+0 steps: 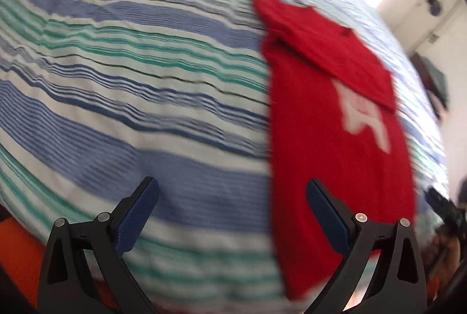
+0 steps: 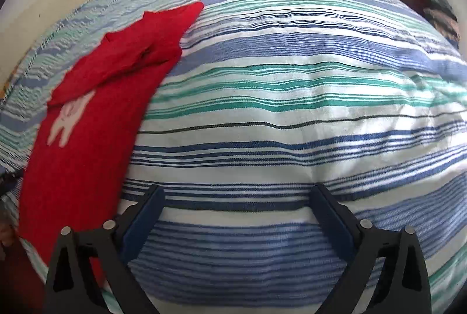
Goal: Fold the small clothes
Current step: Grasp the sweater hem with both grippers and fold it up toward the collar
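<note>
The red shirt (image 1: 335,138) lies flat on the striped bedspread (image 1: 146,80), already narrowed into a long band, with its upper part and a sleeve turned down over the white print (image 1: 364,115) on the front. That narrow shape suggests the side folds are done and a lengthwise fold is what remains, though this is a judgement from how it lies. In the left wrist view the shirt runs up the right side of the picture; in the right wrist view the same shirt (image 2: 87,115) runs up the left side, so it sits between the two tools.

The left gripper (image 1: 232,188) stands wide, nothing between its blue pads, its right finger over the shirt's near edge and its left over bare bedspread. The right gripper (image 2: 238,194) is also spread wide and empty, above the stripes (image 2: 277,109) just beside the shirt. Both point steeply down, probably placed to take the near hem at two corners.
</note>
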A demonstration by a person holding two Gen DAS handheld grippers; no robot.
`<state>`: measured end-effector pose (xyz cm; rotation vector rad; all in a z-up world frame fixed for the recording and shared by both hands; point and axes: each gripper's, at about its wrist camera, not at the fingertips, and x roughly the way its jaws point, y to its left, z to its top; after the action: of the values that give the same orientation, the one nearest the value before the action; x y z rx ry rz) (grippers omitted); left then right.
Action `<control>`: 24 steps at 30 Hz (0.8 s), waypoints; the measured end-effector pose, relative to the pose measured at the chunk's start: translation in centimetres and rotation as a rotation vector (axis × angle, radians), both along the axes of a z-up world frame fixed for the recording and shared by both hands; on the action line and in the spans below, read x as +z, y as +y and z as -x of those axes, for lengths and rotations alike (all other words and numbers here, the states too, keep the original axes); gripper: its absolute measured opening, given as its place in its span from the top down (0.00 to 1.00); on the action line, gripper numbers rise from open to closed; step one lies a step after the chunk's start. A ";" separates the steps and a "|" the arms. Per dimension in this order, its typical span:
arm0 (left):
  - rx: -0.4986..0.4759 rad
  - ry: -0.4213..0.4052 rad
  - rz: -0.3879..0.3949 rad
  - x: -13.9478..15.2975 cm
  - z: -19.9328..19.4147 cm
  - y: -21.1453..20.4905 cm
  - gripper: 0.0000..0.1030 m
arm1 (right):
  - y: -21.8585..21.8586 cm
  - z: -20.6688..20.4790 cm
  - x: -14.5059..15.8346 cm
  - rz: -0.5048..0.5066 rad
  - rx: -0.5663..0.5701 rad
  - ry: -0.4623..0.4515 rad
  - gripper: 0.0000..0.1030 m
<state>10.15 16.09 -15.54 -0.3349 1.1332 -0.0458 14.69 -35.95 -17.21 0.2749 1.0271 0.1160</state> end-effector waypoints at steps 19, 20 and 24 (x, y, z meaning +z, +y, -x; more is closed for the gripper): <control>-0.220 0.135 0.117 -2.2 3.4 -6.6 0.94 | 9.5 3.8 -2.0 -0.332 0.269 0.231 0.92; -0.205 0.122 0.136 -1.8 3.6 -6.1 0.95 | 9.0 4.1 -1.4 -0.370 0.251 0.203 0.92; -0.161 0.071 0.272 0.3 3.1 -4.7 0.95 | 8.2 4.5 0.4 -0.399 0.219 0.127 0.93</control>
<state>7.06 11.35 -15.22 -0.4892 1.2252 -0.3342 10.16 -27.75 -16.83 0.5362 1.1551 0.5102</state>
